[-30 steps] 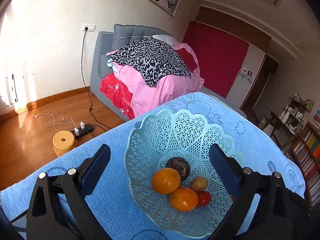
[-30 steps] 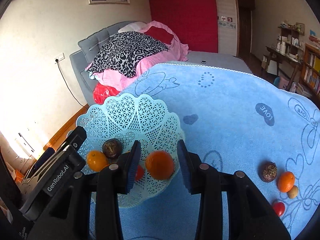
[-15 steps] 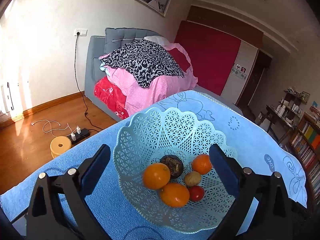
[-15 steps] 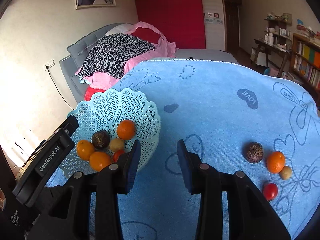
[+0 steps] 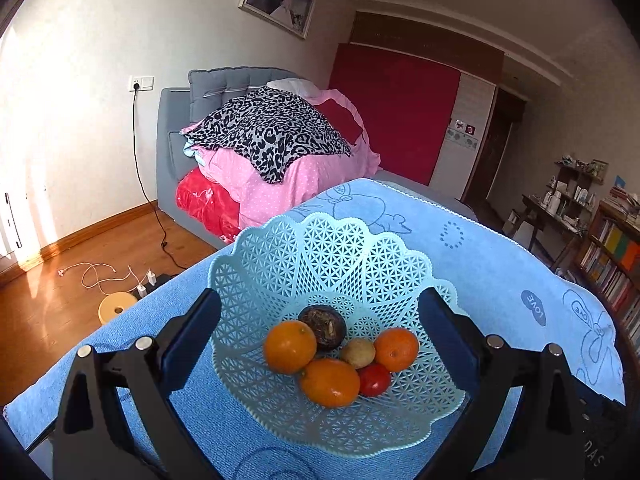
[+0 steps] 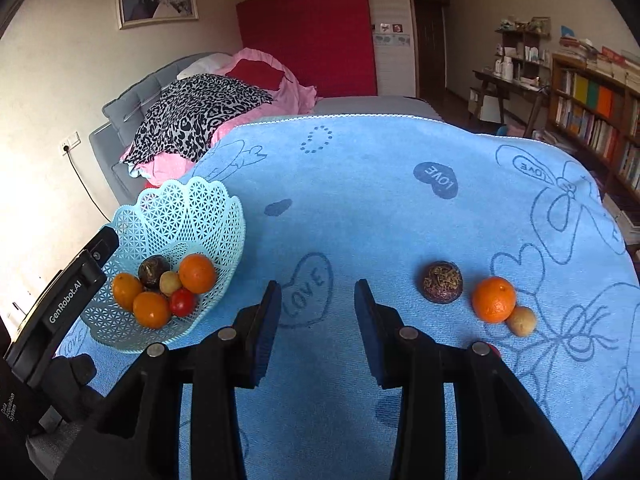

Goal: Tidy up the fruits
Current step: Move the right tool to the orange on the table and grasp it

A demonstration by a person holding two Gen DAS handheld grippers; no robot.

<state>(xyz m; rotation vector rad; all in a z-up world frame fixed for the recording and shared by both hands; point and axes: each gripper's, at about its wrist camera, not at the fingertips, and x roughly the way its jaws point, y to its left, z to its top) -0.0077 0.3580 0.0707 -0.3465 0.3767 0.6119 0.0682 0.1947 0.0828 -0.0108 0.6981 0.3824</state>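
Hovering over blue towel (image 6: 360,208), right gripper (image 6: 316,320) spread, empty. Left gripper (image 5: 320,344) spread wide, flanking basket (image 5: 320,248) without touching. Basket, far left, holds six fruits. Loose on right: dark fruit (image 6: 443,282), orange (image 6: 493,299) touching small tan fruit (image 6: 521,321).

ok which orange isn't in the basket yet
The lone orange on the blue cloth, between the dark fruit and small tan fruit; the other three sit in the basket.
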